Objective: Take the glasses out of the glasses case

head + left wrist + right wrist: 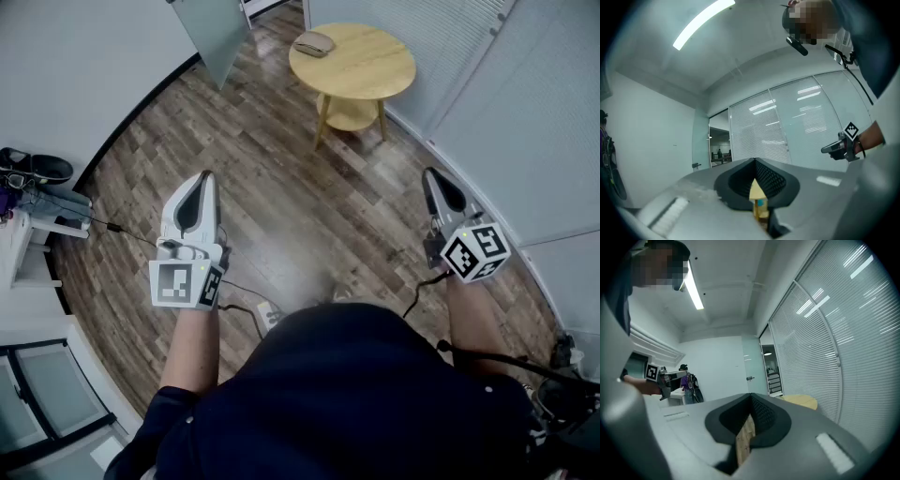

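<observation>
**Cool, even office light, with a fisheye bend in the close views**

A ceiling tube [702, 22] burns out to pure white overhead. Its strips repeat as bright reflections in the glass wall with blinds [834, 329]. From the head view the wooden floor [281, 197] carries a pale sheen and only faint, soft shadows. Both gripper views curve hard at the rim and fall to black corners; the fingers [740, 180] near the lens are soft, grey and smeared
</observation>
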Demonstrator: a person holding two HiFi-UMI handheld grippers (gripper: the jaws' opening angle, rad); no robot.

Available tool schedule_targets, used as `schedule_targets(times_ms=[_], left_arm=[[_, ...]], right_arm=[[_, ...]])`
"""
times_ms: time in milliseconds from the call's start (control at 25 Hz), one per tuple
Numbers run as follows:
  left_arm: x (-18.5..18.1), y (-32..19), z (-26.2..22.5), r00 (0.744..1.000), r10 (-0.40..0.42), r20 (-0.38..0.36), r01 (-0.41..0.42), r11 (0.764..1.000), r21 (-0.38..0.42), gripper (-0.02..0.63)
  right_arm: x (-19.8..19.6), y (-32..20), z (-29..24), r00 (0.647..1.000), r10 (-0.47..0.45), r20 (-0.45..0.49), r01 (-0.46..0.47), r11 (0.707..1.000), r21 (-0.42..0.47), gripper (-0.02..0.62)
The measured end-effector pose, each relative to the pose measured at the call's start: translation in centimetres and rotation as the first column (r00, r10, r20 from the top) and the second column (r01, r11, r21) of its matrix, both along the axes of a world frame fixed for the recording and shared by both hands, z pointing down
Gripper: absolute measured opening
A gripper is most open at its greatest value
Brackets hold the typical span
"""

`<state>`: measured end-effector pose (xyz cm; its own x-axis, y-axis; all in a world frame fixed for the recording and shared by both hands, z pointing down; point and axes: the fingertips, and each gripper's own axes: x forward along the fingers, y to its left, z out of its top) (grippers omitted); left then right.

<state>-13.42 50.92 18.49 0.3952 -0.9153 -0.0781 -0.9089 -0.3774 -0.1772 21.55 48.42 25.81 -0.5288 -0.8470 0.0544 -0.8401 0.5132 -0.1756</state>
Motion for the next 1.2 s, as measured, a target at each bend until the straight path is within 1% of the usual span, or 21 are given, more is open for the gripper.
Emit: schedule_targets(times_ms=[120, 240, 360, 480, 560, 760, 920, 1040, 1200], left_arm=[[0.7, -0.8, 0.2, 1.000, 0.002, 0.002, -0.002, 1.000, -0.001, 0.005], [2.2, -1.6, 0.0, 1.000, 0.002, 0.006, -0.002, 1.000, 0.003, 0.005], [3.6, -2.2, -0.8, 1.000, -0.004, 0.021, 0.003, 1.000, 0.025, 0.005], [4.8, -2.5, -0.6, 0.999, -0.019, 0.031, 0.018, 0.999, 0.040, 0.005], [5.4, -2.8, 0.1, 0.999, -0.032, 0.028, 0.031, 0.999, 0.035, 0.005], [6.2, -4.5, 1.1, 0.998, -0.049, 0.044, 0.049, 0.999, 0.013, 0.005], [6.2, -7.9, 1.4, 0.998, -0.052, 0.042, 0.051, 0.999, 0.008, 0.005], [6.3, -11.3, 1.3, 0.999, -0.026, 0.036, 0.026, 1.000, 0.003, 0.005], [5.8, -16.4, 0.5, 1.000, 0.004, 0.016, -0.004, 1.000, 0.013, 0.005]], right_arm=[[0.2, -0.8, 0.3, 1.000, -0.010, -0.001, 0.010, 1.000, 0.002, 0.008], [1.3, -1.6, 0.2, 1.000, -0.013, -0.005, 0.013, 1.000, 0.011, 0.008], [2.9, -2.3, -0.6, 1.000, 0.014, -0.019, -0.013, 0.998, 0.064, 0.009], [4.1, -3.0, -0.4, 0.997, 0.039, -0.070, -0.031, 0.993, 0.110, 0.009], [4.2, -3.7, 0.3, 0.997, 0.015, -0.081, -0.007, 0.994, 0.107, 0.009], [4.4, -5.9, 2.0, 0.998, -0.026, -0.049, 0.029, 0.998, 0.062, 0.009], [4.6, -8.6, 2.4, 0.998, -0.032, -0.044, 0.035, 0.998, 0.056, 0.009], [4.3, -11.1, 2.1, 0.999, -0.023, -0.033, 0.024, 0.999, 0.047, 0.009], [3.9, -14.6, 0.9, 0.999, -0.005, -0.041, 0.007, 0.999, 0.045, 0.009]])
